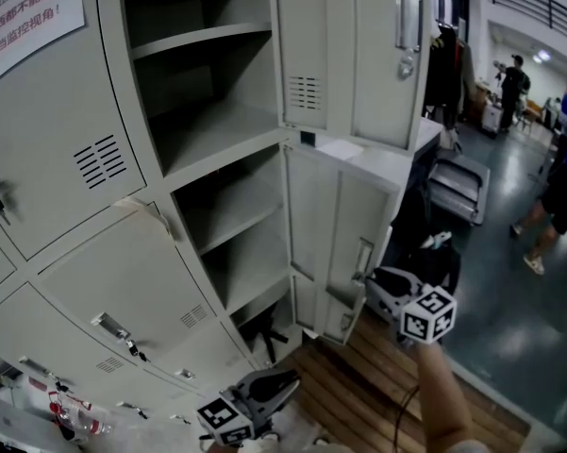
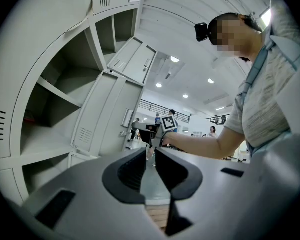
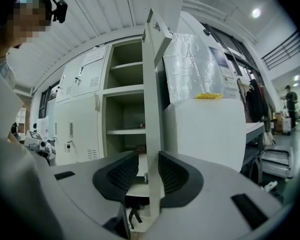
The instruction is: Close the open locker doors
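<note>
Locker door [image 3: 150, 99], the lower one swung open (edge-on here), stands between the released, parted jaws of the right hand-held gripper [image 3: 148, 166]; the left hand-held gripper [image 2: 150, 159], well apart, is narrowly parted and empty.

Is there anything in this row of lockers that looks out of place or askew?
Yes. Two doors hang open beside the shut lockers: the upper door and the lower door. The lower door's edge stands between the right tongs, which are apart and not pressing on it.
</note>
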